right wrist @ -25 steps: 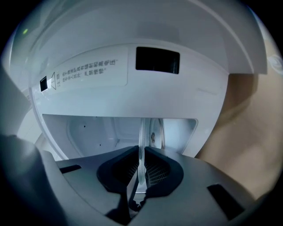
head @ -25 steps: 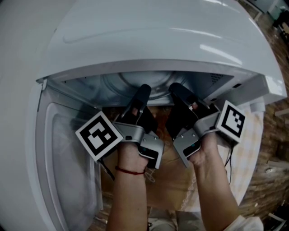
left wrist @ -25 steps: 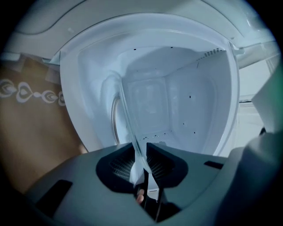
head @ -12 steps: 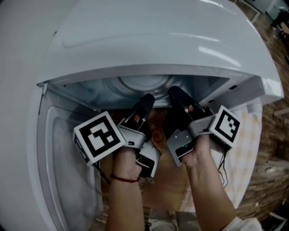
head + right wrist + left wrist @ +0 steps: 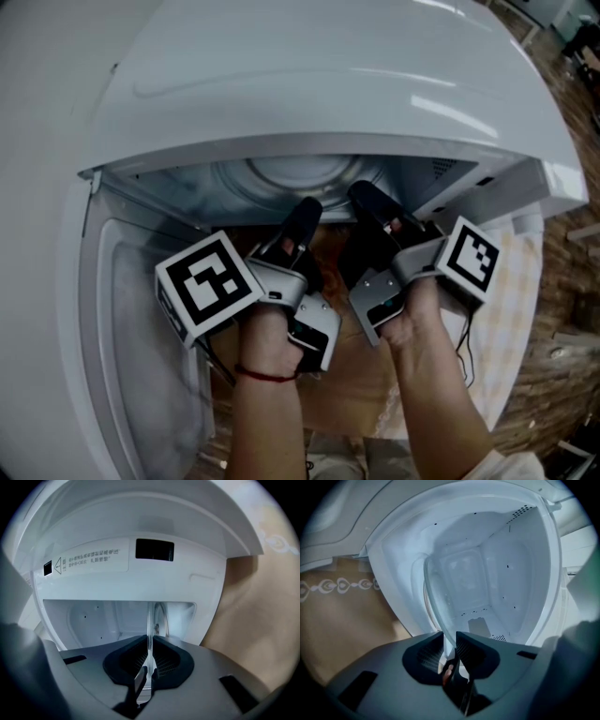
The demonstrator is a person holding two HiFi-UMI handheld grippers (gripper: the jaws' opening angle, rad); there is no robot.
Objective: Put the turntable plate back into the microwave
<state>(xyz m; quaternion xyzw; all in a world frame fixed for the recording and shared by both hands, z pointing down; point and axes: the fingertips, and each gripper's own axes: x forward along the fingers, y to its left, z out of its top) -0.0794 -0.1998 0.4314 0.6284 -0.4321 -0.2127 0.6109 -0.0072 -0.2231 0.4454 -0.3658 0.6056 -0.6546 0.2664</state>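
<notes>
The clear glass turntable plate [image 5: 289, 174] lies at the mouth of the white microwave [image 5: 328, 75], half inside the cavity [image 5: 487, 573]. My left gripper [image 5: 302, 212] is shut on its near rim at the left, and my right gripper [image 5: 364, 195] is shut on the rim at the right. In the left gripper view the plate [image 5: 433, 597] shows edge-on as a curved glass rim running into the left gripper [image 5: 449, 643]. In the right gripper view the plate [image 5: 150, 618] is a thin upright glass edge pinched in the right gripper [image 5: 150, 644].
The microwave door [image 5: 122, 319] hangs open at the left, close beside my left hand. A tan patterned cloth [image 5: 352, 375] covers the surface below the grippers. Wooden floor [image 5: 562, 328] shows at the right. A warning label [image 5: 89, 557] sits on the microwave's front frame.
Over the last second both grippers and the plate shifted slightly lower in the head view, and more of the plate shows. In the last half second almost nothing moved.
</notes>
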